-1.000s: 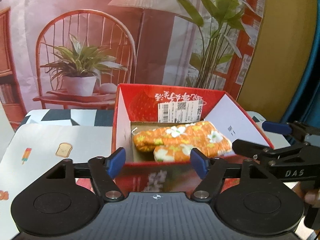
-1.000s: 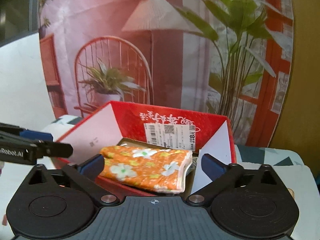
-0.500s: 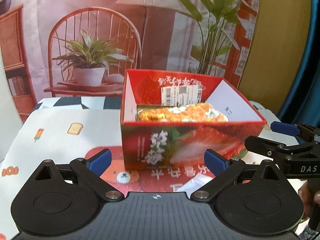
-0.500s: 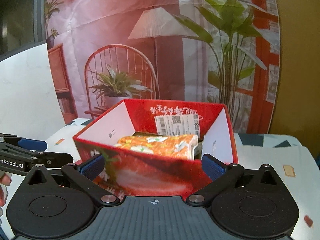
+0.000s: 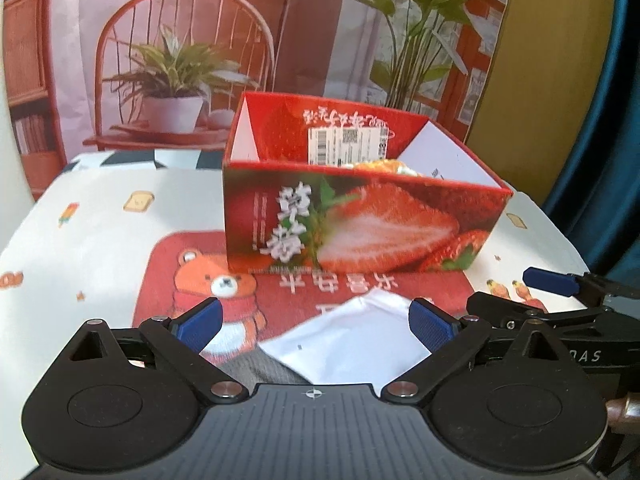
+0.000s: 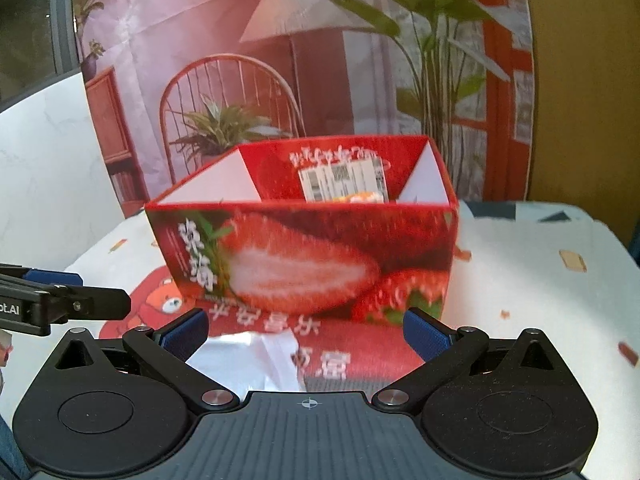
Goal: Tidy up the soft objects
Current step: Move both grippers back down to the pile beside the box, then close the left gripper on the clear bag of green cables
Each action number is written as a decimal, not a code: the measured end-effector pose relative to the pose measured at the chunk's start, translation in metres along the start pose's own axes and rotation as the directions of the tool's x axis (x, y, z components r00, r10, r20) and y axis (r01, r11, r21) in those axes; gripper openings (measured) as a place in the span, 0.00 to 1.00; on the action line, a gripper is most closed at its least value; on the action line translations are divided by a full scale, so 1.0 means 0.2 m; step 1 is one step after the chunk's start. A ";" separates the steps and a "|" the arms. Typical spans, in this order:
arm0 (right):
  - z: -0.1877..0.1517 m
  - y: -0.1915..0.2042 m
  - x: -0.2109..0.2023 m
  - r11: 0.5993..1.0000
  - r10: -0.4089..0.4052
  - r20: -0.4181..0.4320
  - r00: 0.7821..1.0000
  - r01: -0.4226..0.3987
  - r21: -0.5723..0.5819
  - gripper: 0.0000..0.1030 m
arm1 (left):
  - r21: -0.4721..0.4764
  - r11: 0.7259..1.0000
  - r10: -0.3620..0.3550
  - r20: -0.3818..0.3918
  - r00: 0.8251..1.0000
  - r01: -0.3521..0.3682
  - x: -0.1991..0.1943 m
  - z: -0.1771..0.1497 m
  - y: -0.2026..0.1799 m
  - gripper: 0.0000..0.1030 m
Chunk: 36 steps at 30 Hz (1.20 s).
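The left gripper is standing wide apart with nothing between its blue pads, hanging over a white folded cloth on the table mat. The right gripper is gaping just as wide, also holding nothing; the same white cloth is lying below its left pad, partly cut off by the gripper's body.

Beyond both grippers a red strawberry-printed box is sitting open on the mat's red bear panel. The orange floral cloth is lying inside it — only a sliver is peeking over the near wall, below the white shipping label stuck on the far inner wall. How it is folded cannot be told from here. In the right wrist view that sliver is blurred, probably the same floral fabric.

Each gripper is showing at the edge of the other's view — only its finger tips, the rest cropped. A printed backdrop of a chair and plants is hanging behind the table.
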State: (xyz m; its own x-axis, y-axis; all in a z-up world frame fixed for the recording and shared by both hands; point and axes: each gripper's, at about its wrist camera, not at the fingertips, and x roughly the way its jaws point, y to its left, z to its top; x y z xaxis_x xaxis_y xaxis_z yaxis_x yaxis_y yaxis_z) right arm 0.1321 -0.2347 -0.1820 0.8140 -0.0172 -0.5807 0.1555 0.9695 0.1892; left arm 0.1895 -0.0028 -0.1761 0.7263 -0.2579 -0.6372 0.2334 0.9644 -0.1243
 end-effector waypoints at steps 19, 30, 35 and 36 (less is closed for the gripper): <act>-0.20 -0.01 -0.01 1.000 -0.011 -0.030 0.999 0.011 -0.003 0.99 | -0.122 0.992 0.006 -0.010 1.000 -0.007 -0.04 -0.19 0.10 0.89; -0.21 0.03 0.04 0.999 0.001 -0.051 0.999 -0.003 -0.054 0.99 | -0.131 0.991 0.011 -0.003 1.000 -0.011 -0.03 -0.21 0.11 0.77; -0.18 0.09 0.12 0.991 0.011 -0.097 0.995 -0.024 -0.135 0.97 | -0.145 0.989 0.025 0.003 1.000 -0.025 -0.02 -0.20 0.14 0.77; -0.18 0.11 0.13 0.987 0.009 -0.104 0.995 -0.026 -0.160 0.97 | -0.149 0.988 0.027 0.005 1.000 -0.026 -0.02 -0.20 0.14 0.77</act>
State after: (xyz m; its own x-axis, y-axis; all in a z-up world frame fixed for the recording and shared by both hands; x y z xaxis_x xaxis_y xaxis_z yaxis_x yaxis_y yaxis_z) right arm 0.1374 -0.2057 -0.2215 0.7529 0.0172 -0.6579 0.0431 0.9962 0.0753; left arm 0.1668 0.0287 -0.2071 0.7353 -0.2320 -0.6368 0.1153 0.9687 -0.2197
